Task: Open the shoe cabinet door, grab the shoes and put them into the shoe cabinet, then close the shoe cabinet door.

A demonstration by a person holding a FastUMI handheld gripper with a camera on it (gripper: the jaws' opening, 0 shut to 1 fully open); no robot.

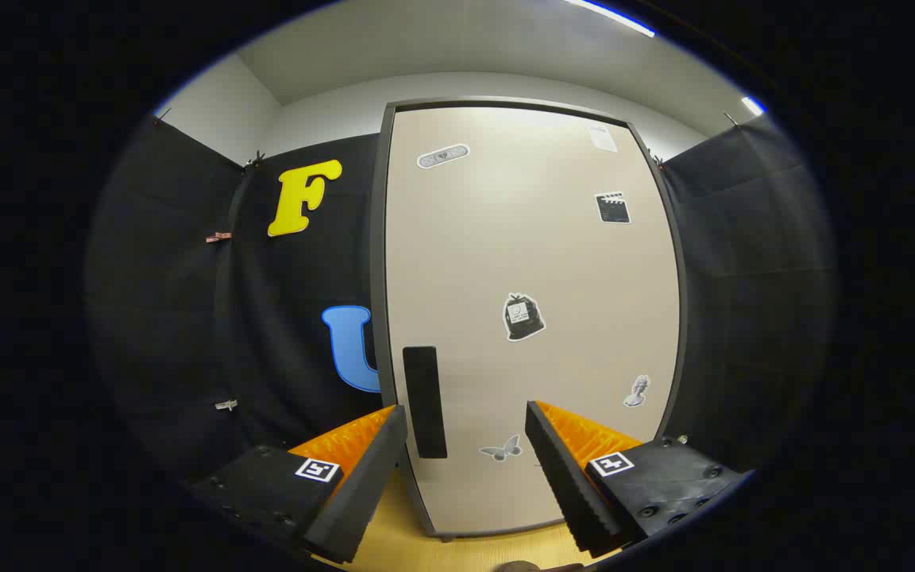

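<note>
Facing closed cabinet door [529, 318], gripper [465, 461] open.

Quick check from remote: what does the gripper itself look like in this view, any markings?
The gripper has two wedge-shaped fingers with ribbed, sawtooth inner faces, standing open. Each sits on a dark block with screw heads and a square black-and-white tag. No cables visible.

I see black cloth walls [187, 318] on both sides, a few small clips [219, 237] pinned to the left one. Above them run pale walls and a ceiling with two light strips [608, 16]. Below lies a light wooden floor [402, 540].
</note>
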